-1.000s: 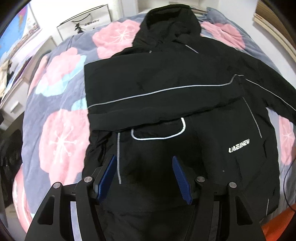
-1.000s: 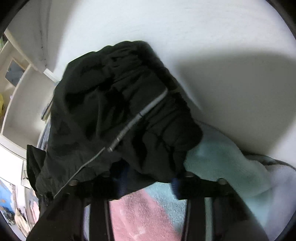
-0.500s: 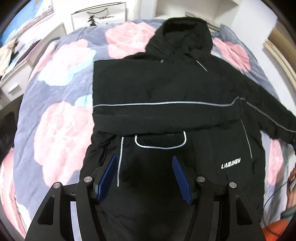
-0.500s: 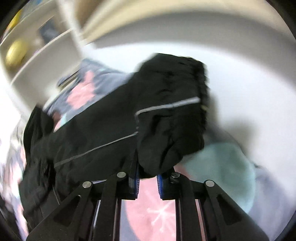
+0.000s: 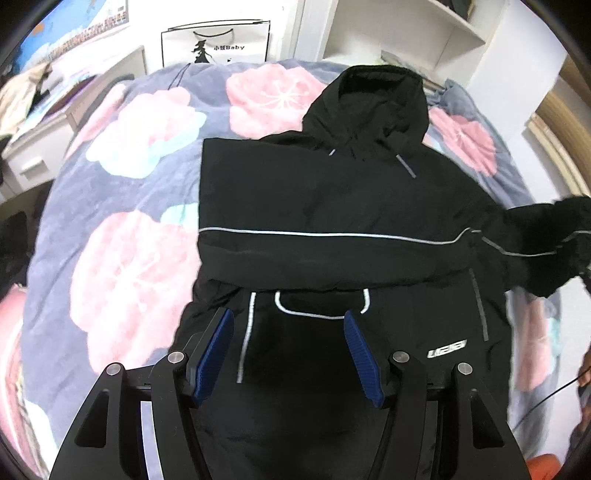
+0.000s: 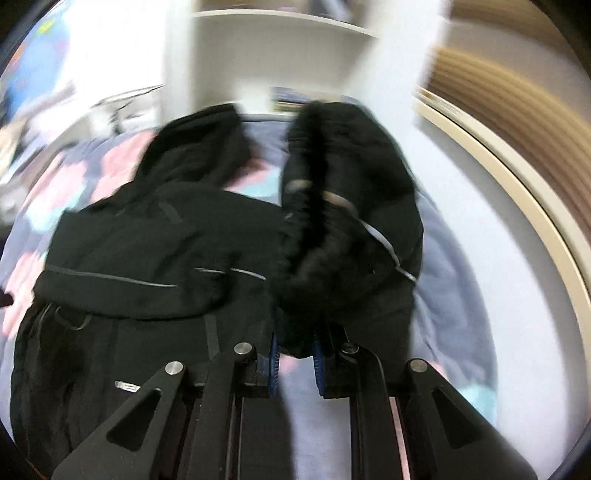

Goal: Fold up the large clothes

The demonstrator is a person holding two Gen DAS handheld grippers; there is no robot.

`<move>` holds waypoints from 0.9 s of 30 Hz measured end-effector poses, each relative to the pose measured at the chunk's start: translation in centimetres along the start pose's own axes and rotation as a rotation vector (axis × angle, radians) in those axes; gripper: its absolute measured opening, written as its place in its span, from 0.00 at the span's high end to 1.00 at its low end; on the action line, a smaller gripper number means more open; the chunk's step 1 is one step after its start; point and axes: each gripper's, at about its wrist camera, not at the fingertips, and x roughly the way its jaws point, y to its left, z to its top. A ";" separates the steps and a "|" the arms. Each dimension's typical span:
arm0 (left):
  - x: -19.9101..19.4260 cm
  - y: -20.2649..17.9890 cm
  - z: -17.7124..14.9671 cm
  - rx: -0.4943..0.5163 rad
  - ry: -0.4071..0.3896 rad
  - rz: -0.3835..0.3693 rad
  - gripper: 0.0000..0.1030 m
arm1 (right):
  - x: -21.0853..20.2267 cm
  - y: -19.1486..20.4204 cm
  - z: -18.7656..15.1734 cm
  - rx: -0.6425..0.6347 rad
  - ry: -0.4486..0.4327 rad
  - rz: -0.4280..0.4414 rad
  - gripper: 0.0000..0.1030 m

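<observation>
One black hooded jacket point(image 5: 332, 206) lies spread front-up on a bed, covering its centre and right half, hood point(image 5: 369, 107) toward 12 o'clock and hem toward 6 o'clock. One sleeve is folded flat across the chest point(image 5: 295, 254), a single pale reflective stripe running along it; the other sleeve point(image 5: 546, 247) is lifted off the bed at 3 o'clock. A stripe-edged pocket outline sits below the folded sleeve, and a small white logo point(image 5: 447, 349) shows at 5 o'clock, its letters too blurred to read.

Two grippers are at work. The left gripper point(image 5: 288, 350) hovers over the lower front of the jacket with its two blue pads point(image 5: 214, 354) standing well apart and nothing between them. In the right wrist view, the right gripper point(image 6: 295, 354) has just been closing and is clamped on the bunched end of the raised sleeve point(image 6: 347, 221), which stands up from its narrow jaws toward 12 o'clock; that view is smeared by motion, so the cuff's detail is hard to make out.

Beneath the jacket, one grey-blue bedspread point(image 5: 122, 206) carries large pink flowers, at least six in the left wrist view, some cut off by the jacket. One white paper bag point(image 5: 216, 42) with a dark figure stands at 11 o'clock beyond the bed, white shelves point(image 5: 443, 33) at 1 o'clock. The jacket's hem is hidden behind the left gripper's body.
</observation>
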 end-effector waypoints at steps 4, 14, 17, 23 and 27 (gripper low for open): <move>-0.1 0.5 0.2 -0.022 -0.008 -0.014 0.38 | 0.4 7.0 2.2 -0.093 0.000 0.071 0.82; -0.7 1.6 0.6 -0.049 -0.045 -0.006 0.38 | 6.7 26.0 3.8 -0.213 0.046 0.250 0.83; -0.8 2.3 0.6 -0.047 -0.063 0.023 0.38 | 9.8 28.5 2.9 -0.198 0.130 0.284 0.83; 0.1 3.7 0.9 -0.080 -0.044 0.021 0.38 | 12.0 27.7 0.1 -0.196 0.211 0.306 0.57; 0.0 3.4 0.9 -0.078 -0.040 0.011 0.38 | 9.3 22.1 1.5 -0.199 0.130 0.269 0.42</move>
